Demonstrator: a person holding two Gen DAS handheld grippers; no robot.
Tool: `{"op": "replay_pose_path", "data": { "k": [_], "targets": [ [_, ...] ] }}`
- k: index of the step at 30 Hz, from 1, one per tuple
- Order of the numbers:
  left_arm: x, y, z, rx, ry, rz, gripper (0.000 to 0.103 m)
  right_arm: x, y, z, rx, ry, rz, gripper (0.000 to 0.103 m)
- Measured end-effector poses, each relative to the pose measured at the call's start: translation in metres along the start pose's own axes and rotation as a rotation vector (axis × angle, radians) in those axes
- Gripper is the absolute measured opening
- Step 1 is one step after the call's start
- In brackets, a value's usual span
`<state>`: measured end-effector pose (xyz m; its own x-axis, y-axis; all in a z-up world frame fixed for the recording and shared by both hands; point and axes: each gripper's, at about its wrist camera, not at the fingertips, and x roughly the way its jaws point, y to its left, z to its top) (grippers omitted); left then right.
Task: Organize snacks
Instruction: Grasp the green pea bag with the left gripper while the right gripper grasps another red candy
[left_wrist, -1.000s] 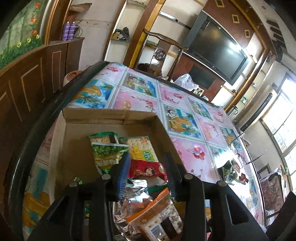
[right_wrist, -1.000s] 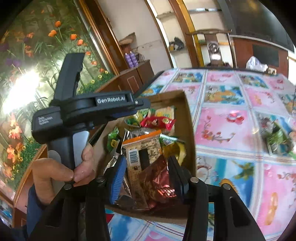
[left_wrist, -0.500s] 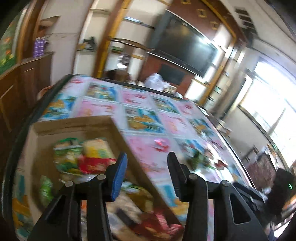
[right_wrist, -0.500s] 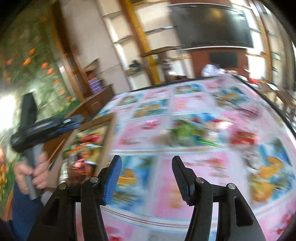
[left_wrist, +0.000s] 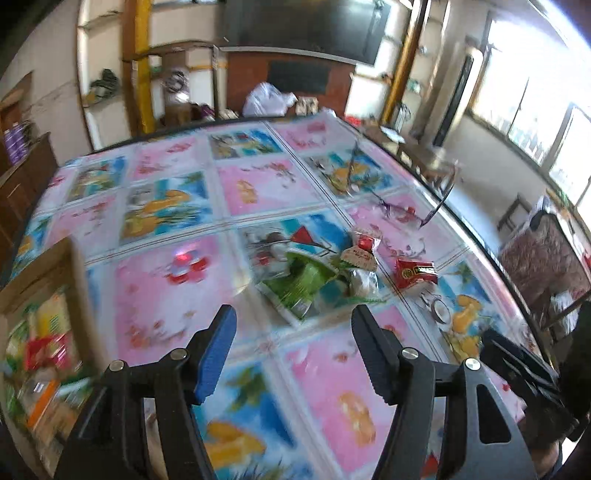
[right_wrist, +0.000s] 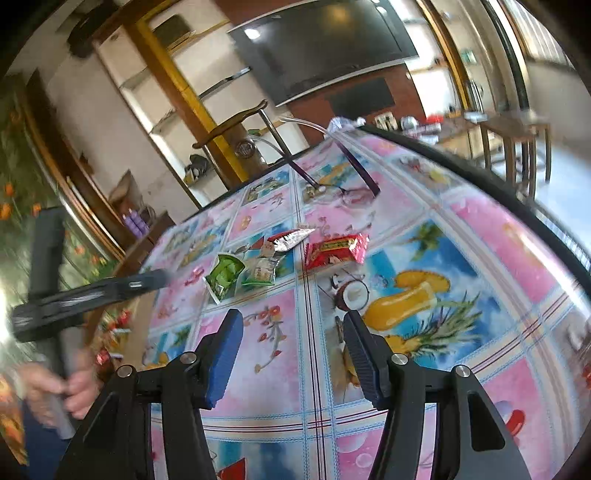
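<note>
Several loose snacks lie together on the patterned table: a green packet (left_wrist: 303, 284) (right_wrist: 225, 273), a clear cracker packet (left_wrist: 364, 282) (right_wrist: 262, 273), a silver-and-red packet (left_wrist: 362, 251) (right_wrist: 291, 238) and a red packet (left_wrist: 415, 271) (right_wrist: 336, 249). My left gripper (left_wrist: 293, 332) hovers short of the green packet, its jaws opening, with nothing between them. My right gripper (right_wrist: 293, 332) is open and empty, nearer the red packet. At the left edge a cardboard box (left_wrist: 74, 280) holds several snacks. Each gripper shows in the other's view: the left gripper (right_wrist: 159, 277) and the right gripper (left_wrist: 495, 343).
Purple-framed glasses (left_wrist: 406, 206) (right_wrist: 332, 184) lie beyond the snacks near the table's dark rim (left_wrist: 476, 243). A hand (right_wrist: 55, 387) grips the left tool's handle. A chair (right_wrist: 236, 125), shelves and a television stand behind the table.
Both grippers have swung right, away from the box and toward the loose snacks on the table. The left jaws have spread wider. The right jaws are a little wider than before.
</note>
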<state>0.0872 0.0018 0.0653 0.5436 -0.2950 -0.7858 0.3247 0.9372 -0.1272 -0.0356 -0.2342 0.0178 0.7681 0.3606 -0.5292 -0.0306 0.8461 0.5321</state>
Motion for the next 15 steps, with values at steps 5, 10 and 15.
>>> {"op": "replay_pose_path", "data": {
  "k": [5, 10, 15],
  "targets": [
    [0.059, -0.006, 0.015, -0.019, 0.096, 0.072, 0.064, -0.004, -0.01, 0.0, 0.058, -0.012, 0.036, 0.061],
    [0.079, -0.011, 0.018, -0.013, 0.091, 0.137, 0.04, -0.005, -0.005, -0.002, 0.043, -0.014, 0.054, 0.061],
    [0.078, -0.014, 0.007, 0.018, 0.061, 0.197, 0.025, -0.003, -0.006, -0.001, 0.042, -0.005, 0.062, 0.061]
  ]
}}
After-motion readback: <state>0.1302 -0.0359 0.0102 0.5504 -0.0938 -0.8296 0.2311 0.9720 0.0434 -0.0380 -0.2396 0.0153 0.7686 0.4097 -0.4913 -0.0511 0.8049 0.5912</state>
